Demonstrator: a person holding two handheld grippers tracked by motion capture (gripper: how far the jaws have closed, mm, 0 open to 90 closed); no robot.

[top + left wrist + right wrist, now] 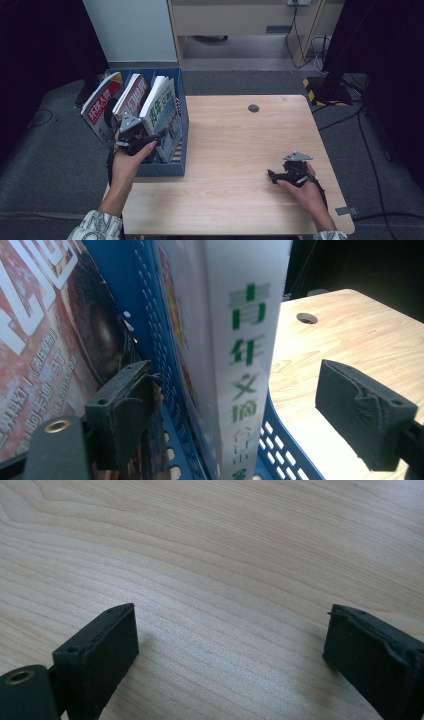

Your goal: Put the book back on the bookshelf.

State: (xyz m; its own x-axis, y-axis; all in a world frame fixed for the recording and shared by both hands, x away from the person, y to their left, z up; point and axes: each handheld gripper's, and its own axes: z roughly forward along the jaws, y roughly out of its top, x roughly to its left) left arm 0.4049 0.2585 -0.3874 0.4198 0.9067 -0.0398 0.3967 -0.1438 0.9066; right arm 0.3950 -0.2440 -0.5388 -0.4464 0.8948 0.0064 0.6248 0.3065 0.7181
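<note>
Left gripper: jaws were spread around the green-lettered magazine, not yet pinching, probably to pull it.
Magazine: stood in the blue rack, at 9 o'clock on the table.
Right gripper: spread, resting idle at 4 o'clock.

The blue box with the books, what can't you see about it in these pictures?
- Blue box, high view: its floor and the books' lower parts, hidden by its walls and the left gripper.
- White book, left gripper view: its top and bottom run off the picture's edges.
- Red book, high view: small print too tiny to read.
</note>
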